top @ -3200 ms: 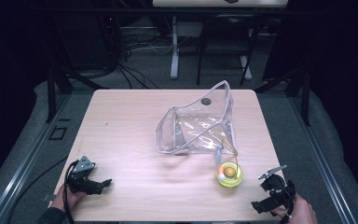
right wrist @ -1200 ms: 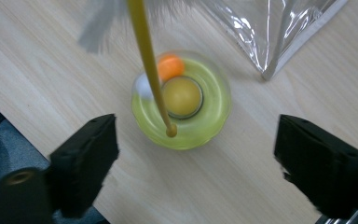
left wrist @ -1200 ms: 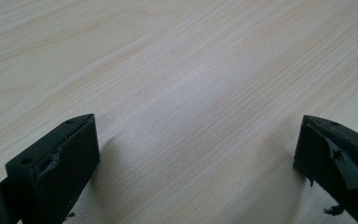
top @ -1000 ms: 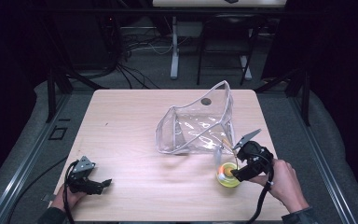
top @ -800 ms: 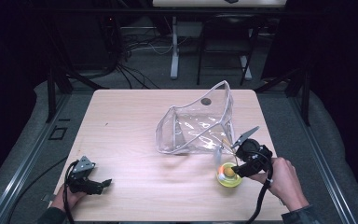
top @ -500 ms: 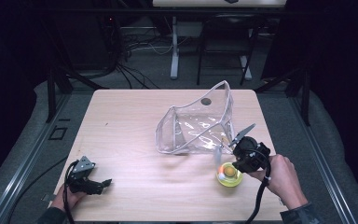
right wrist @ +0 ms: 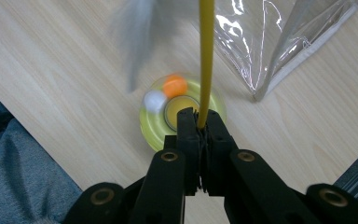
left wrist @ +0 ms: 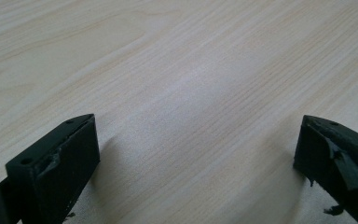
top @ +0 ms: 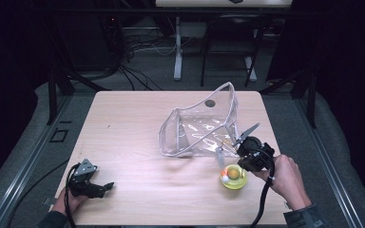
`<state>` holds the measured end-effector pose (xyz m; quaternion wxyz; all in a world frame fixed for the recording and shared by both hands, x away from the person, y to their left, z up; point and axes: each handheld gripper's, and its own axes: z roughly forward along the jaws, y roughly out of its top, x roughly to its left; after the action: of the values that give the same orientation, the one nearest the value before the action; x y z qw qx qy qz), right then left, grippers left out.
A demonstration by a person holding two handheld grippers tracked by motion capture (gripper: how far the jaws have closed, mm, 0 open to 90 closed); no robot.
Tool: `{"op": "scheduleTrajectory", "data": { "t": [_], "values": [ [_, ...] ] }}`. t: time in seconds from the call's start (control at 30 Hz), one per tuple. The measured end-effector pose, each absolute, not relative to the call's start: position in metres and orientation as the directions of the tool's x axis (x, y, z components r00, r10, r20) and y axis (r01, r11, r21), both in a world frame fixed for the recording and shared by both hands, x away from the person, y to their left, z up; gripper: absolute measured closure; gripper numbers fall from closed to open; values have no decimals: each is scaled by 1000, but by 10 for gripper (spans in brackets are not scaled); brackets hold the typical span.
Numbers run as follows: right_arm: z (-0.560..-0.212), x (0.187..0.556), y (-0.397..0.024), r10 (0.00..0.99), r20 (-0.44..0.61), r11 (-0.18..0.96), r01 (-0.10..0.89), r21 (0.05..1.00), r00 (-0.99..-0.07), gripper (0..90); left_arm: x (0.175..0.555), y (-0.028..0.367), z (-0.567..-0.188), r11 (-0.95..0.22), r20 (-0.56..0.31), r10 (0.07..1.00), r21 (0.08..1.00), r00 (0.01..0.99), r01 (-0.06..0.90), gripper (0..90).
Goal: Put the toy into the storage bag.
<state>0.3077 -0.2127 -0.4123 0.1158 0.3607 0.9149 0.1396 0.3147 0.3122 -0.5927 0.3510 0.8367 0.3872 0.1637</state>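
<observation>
Tabletop [top: 138, 133]: yellow stick [right wrist: 206, 60] pinched in right claw [right wrist: 200, 122].

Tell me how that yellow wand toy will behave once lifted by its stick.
The yellow stick looks thin, so it will probably flex and sway. The feather at its end likely flutters. The round yellow base seems light plastic; its balls may roll.

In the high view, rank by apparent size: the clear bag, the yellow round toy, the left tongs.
1. clear bag, by far the largest.
2. left tongs, counting their whole body.
3. yellow round toy, slightly smaller; these last two look close, so their order is unsure.
</observation>
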Motion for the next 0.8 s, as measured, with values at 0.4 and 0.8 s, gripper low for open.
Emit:
{"op": "scheduleTrajectory", "data": {
  "t": [0.4,0.8],
  "values": [
    [-403,314,-220,698,-98,697,642,320,-709,878,315,312,-593,-453,1,763,714,646,534,0],
    [-389,319,-234,713,-103,684,656,321,-693,877,315,312,-593,-453,1,763,715,647,533,0]
  ]
}}
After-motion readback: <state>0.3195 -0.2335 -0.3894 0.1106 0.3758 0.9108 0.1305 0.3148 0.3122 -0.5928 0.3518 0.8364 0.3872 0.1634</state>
